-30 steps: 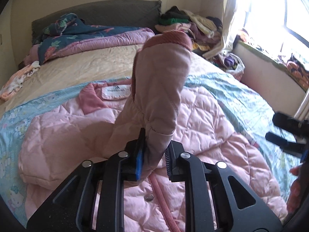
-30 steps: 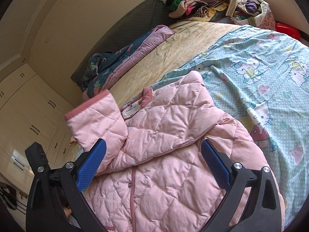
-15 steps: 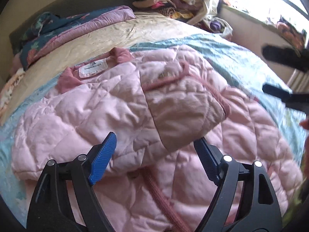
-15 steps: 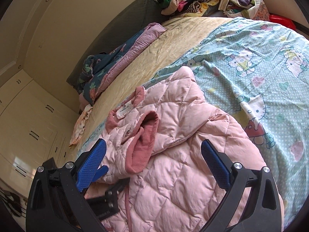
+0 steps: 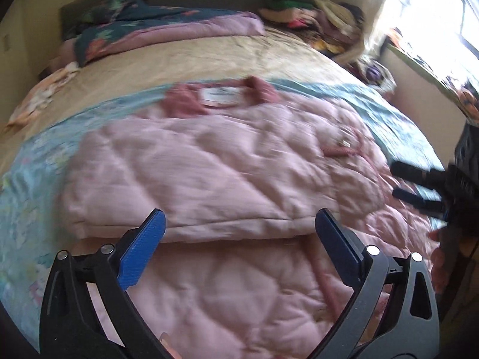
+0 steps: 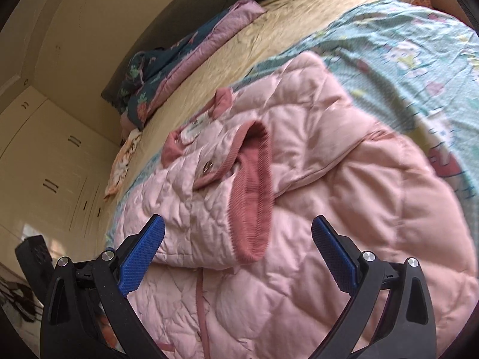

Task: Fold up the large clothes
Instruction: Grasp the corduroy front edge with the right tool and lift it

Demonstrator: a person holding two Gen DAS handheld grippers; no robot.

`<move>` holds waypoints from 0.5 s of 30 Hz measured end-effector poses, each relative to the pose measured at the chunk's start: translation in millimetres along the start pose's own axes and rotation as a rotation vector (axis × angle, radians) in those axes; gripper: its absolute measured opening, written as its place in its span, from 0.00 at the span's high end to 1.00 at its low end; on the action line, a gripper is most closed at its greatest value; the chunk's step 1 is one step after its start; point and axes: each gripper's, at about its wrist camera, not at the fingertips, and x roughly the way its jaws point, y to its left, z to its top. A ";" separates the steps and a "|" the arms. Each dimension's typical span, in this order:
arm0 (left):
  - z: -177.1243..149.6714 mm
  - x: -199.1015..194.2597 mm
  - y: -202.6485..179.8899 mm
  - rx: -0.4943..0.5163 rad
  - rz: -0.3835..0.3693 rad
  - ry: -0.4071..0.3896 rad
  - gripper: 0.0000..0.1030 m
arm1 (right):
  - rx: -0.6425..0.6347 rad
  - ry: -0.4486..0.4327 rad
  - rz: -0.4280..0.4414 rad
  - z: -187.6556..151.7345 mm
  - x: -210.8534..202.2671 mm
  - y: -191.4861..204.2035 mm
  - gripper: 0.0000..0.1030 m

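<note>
A pink quilted jacket (image 5: pixel 227 167) lies flat on the bed, collar and white label at the far side. One sleeve (image 6: pixel 209 209) is folded across its front, its ribbed darker-pink cuff (image 6: pixel 251 203) lying open near the middle. My left gripper (image 5: pixel 239 248) is open and empty, just above the folded sleeve's near edge. My right gripper (image 6: pixel 239 254) is open and empty, hovering over the jacket just short of the cuff; it also shows in the left wrist view (image 5: pixel 419 188) at the right edge.
The jacket lies on a light-blue cartoon-print blanket (image 6: pixel 413 45) over a beige sheet (image 5: pixel 179 56). A folded purple and dark floral duvet (image 5: pixel 155 30) lies at the headboard. A heap of clothes (image 5: pixel 314 9) sits at the far right corner. White wardrobes (image 6: pixel 45 155) stand left.
My left gripper held the sleeve up a second ago; it has let go and the sleeve now lies folded across the jacket. Both grippers have shifted slightly over the jacket.
</note>
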 end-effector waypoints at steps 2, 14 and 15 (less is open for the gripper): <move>0.3 -6.2 22.0 -0.055 0.025 -0.010 0.09 | 0.006 0.016 -0.007 -1.3 11.4 2.2 0.05; -6.4 -30.8 112.1 -0.291 0.078 -0.060 0.09 | -0.140 0.006 -0.040 -12.8 36.2 20.0 0.71; -6.3 -31.1 115.1 -0.299 0.078 -0.061 0.09 | -0.185 -0.017 -0.041 -13.2 31.6 27.4 0.74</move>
